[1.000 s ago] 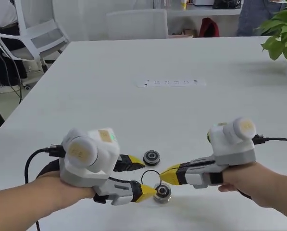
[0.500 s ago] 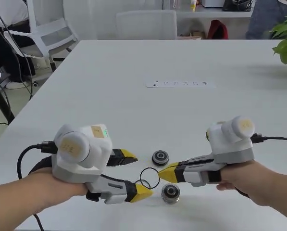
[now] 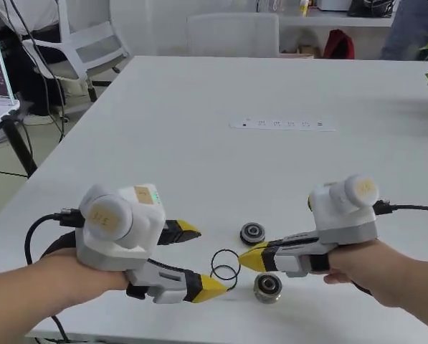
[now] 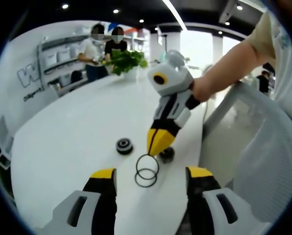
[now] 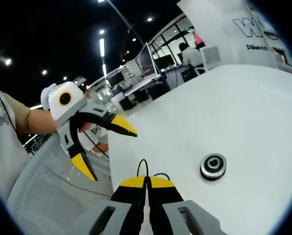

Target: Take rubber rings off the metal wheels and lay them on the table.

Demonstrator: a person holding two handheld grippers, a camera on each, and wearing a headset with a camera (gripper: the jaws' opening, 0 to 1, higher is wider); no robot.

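I'm looking at the two rubber rings [image 3: 226,264] first. They're sitting overlapped, one loop partly across the other, near the front edge of the white table [image 3: 199,143], right between the two grippers. The right gripper [image 3: 245,259] is squeezing its yellow tips fully together on them. In the right gripper view a thin black loop is poking out from the closed seam, so it's pinching rubber. I can't tell if it's got one ring or both.

The left gripper [image 3: 201,259] is pointing at the rings from the other side with its jaws spread wide and gripping nothing. In the left gripper view the rings are lying just past the gap between its two yellow tips.

The two metal wheels are both lying flat on the table. The far wheel [image 3: 252,232] is just beyond the right gripper's tip. The near wheel [image 3: 268,285] is tucked just under that gripper's jaws, close to the table edge. Neither one is touching the rings, as far as I can see.

Farther out, a white power strip [image 3: 282,125] is lying mid-table. A white chair [image 3: 231,34] is standing at the far end.
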